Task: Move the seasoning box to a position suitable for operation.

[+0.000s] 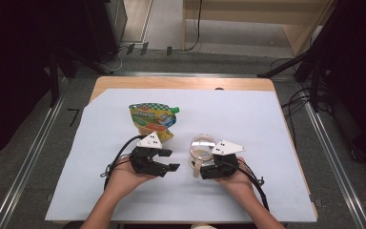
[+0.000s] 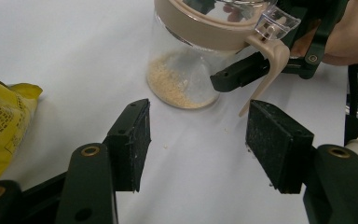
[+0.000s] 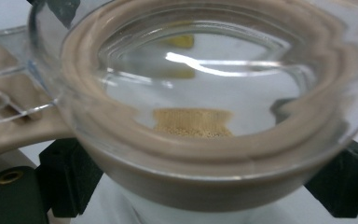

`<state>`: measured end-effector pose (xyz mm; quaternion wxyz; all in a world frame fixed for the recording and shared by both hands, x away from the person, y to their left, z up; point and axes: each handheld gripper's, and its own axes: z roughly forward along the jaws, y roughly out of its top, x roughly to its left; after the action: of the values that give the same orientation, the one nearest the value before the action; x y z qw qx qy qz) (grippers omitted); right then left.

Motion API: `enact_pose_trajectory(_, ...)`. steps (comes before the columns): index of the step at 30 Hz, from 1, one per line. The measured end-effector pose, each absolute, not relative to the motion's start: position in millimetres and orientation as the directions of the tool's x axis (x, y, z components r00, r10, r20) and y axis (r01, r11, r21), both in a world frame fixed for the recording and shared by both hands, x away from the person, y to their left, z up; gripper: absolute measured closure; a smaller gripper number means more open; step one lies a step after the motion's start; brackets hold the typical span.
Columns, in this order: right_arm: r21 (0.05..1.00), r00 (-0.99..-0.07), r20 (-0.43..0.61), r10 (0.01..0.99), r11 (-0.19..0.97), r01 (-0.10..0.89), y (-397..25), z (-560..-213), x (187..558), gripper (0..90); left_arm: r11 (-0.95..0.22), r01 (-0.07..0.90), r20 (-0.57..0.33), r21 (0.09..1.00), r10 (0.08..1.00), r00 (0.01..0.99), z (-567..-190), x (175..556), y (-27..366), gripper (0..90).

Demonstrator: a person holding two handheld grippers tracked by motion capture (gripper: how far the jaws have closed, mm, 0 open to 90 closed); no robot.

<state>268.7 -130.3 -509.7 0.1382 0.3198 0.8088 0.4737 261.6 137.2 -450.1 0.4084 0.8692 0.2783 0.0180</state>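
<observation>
Clamping jar [image 1: 202, 149], right tool [image 1: 205, 169]; left tool [image 1: 170, 160] gaping

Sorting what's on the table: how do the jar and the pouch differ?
The jar is clear with a beige lid; the pouch is opaque yellow-green print with a green cap. The jar stands upright; the pouch lies flat. The right tool grips the jar; the pouch lies free. Both rest on the white sheet.

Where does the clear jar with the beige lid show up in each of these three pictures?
High view: the jar stands right of centre, at the right gripper.
Left gripper view: jar at top centre, beyond the open jaws.
Right gripper view: jar close up, between the jaws.
Shared landmark: the tan grains in its bottom.
</observation>
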Motion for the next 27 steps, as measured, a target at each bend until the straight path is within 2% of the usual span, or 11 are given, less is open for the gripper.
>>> enact_pose_trajectory(8, 0.82, -0.773, 0.117, 0.624, 0.378, 0.429, -137, -509, 270, 8.1, -0.507, 0.474, -0.204, 0.72, 0.498, 0.843, -451, 263, 138, 40.8)
enact_pose_trajectory(13, 0.815, -0.782, 0.108, 0.614, 0.396, 0.423, -145, -503, 264, 8.1, -0.512, 0.474, -0.204, 0.717, 0.496, 0.844, -452, 264, 136, 40.8)
enact_pose_trajectory(19, 0.79, -0.776, 0.149, 0.612, 0.398, 0.466, -157, -501, 254, 8.1, -0.507, 0.473, -0.203, 0.721, 0.498, 0.843, -452, 264, 135, 40.9)
enact_pose_trajectory(21, 0.791, -0.767, 0.152, 0.624, 0.388, 0.472, -165, -497, 250, 14.6, -0.506, 0.474, -0.206, 0.721, 0.495, 0.844, -452, 265, 135, 44.3)
enact_pose_trajectory(27, 0.799, -0.762, 0.142, 0.632, 0.382, 0.465, -180, -487, 239, 22.9, -0.51, 0.468, -0.212, 0.722, 0.48, 0.851, -453, 264, 129, 55.6)
